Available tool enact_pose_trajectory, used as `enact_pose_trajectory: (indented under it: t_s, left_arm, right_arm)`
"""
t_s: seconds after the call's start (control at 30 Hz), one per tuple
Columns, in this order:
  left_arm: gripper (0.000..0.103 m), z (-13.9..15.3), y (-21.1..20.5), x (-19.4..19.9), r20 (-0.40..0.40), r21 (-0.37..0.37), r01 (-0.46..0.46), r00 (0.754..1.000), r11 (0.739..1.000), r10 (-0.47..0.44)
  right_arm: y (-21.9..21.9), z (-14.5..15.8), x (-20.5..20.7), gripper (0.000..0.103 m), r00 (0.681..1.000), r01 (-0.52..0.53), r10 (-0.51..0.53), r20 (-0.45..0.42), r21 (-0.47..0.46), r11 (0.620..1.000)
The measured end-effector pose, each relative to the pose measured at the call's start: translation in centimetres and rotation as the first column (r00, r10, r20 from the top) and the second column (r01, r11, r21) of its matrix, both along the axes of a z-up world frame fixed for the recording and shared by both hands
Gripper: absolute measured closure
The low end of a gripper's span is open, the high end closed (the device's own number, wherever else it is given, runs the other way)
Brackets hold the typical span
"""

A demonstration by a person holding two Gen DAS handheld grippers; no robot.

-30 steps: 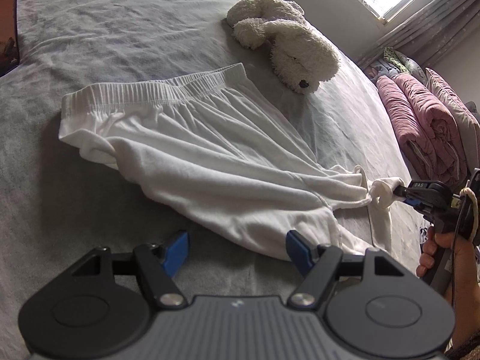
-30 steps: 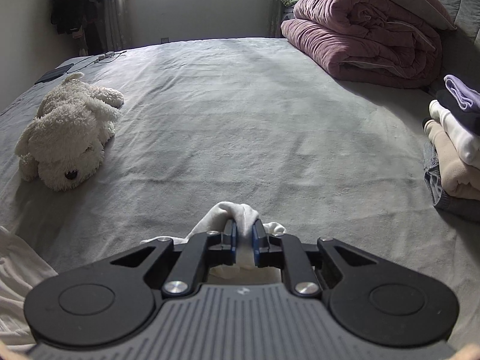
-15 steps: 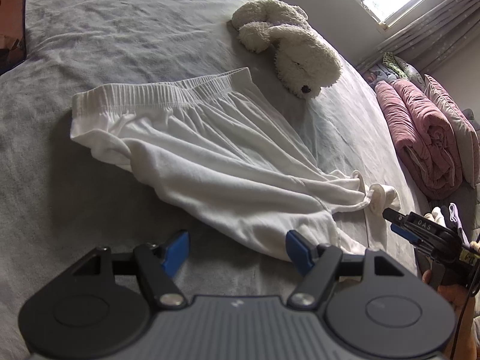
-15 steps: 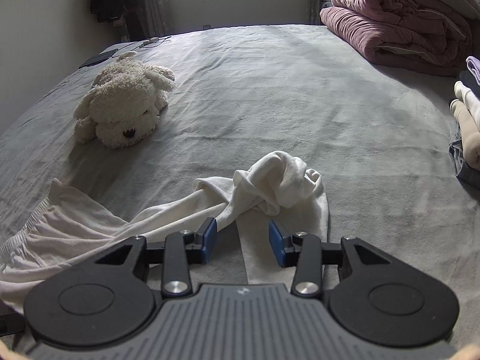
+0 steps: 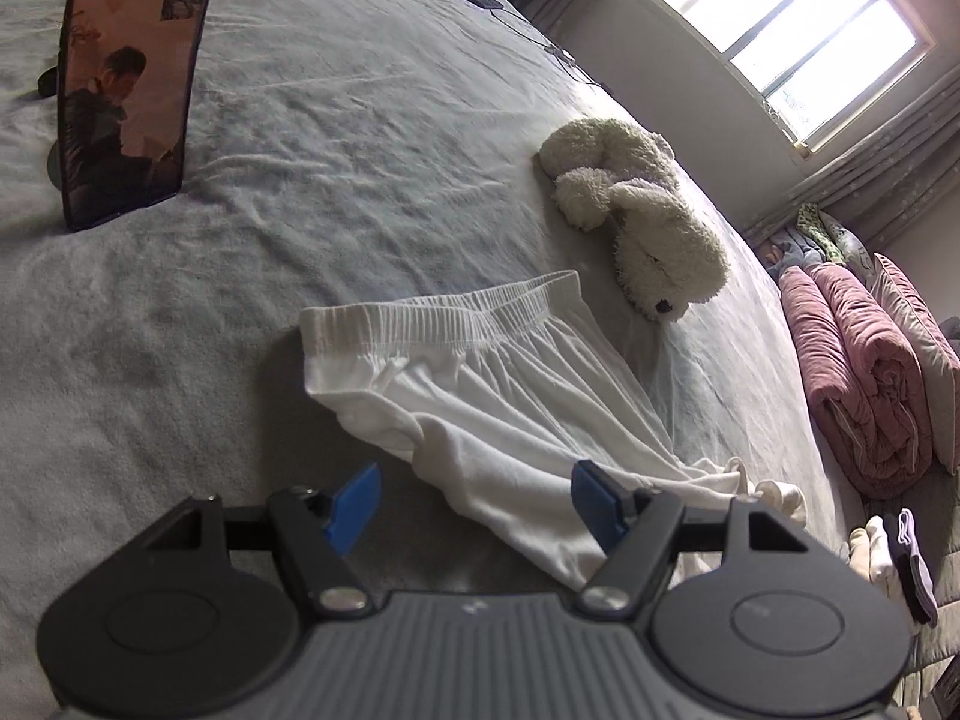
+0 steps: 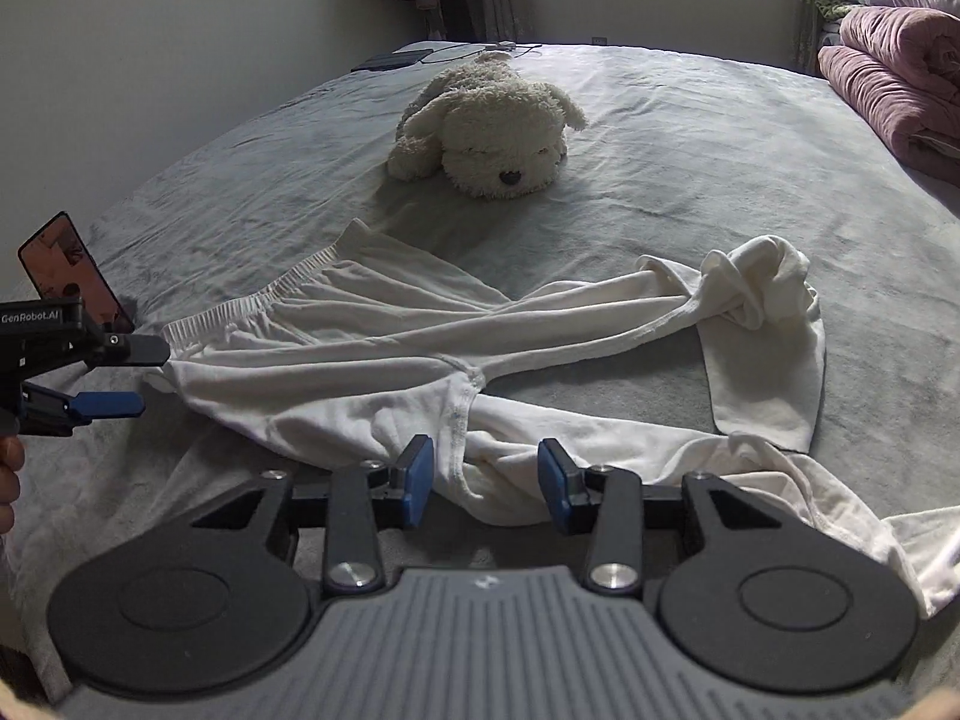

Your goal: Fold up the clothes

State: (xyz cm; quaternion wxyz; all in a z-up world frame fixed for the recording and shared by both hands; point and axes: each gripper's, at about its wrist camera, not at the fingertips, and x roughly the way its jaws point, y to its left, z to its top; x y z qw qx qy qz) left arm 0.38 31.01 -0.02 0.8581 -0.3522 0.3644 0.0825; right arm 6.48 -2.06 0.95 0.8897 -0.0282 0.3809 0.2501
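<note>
White trousers [image 6: 384, 354] lie spread on the grey bed, their elastic waistband [image 5: 444, 318] toward the left and the legs running right. One leg end is bunched into a knot [image 6: 762, 282]; the other leg crosses under my right gripper. My right gripper [image 6: 480, 477] stands open just above the crotch seam, nothing between its blue pads. My left gripper [image 5: 474, 507] is open over the lower edge of the trousers near the waist; in the right wrist view the left gripper [image 6: 138, 378] hovers at the waistband corner, its jaws apart and holding nothing.
A cream plush dog [image 6: 486, 126] lies beyond the waistband. A phone [image 5: 126, 78] stands propped at the left. Folded pink quilts [image 5: 864, 372] and a stack of folded clothes [image 5: 894, 558] sit at the right. A window [image 5: 780, 30] lights the far wall.
My right gripper opened and let go of the bunched leg end, then pulled back toward the crotch. My left gripper drew back and left toward the waistband side.
</note>
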Motion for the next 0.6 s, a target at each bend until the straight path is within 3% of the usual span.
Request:
enact_pose_trajectory:
  t_s: [0.33, 0.43, 0.5, 0.6]
  left_arm:
    - [0.039, -1.3, 3.7, -0.7, -0.021, 0.019, -0.189, 0.982, 0.982, 0.189]
    - [0.043, -1.8, 4.1, -0.4, -0.027, 0.009, -0.212, 0.977, 0.977, 0.212]
    - [0.048, -1.9, 4.0, -0.3, -0.019, 0.001, -0.212, 0.977, 0.977, 0.212]
    - [0.065, -2.0, 3.8, -0.2, -0.009, -0.011, -0.212, 0.977, 0.977, 0.212]
  right_arm:
    - [1.8, -3.9, -0.3, 0.06, 0.998, -0.066, 0.066, -0.006, -0.118, 0.991]
    - [2.0, -3.9, -0.3, 0.073, 0.997, -0.056, 0.063, 0.048, -0.149, 0.987]
    - [2.2, -3.9, 0.0, 0.1, 0.996, -0.044, 0.056, 0.065, -0.172, 0.984]
    - [1.9, -3.1, 0.1, 0.102, 0.996, -0.024, 0.038, 0.076, -0.175, 0.984]
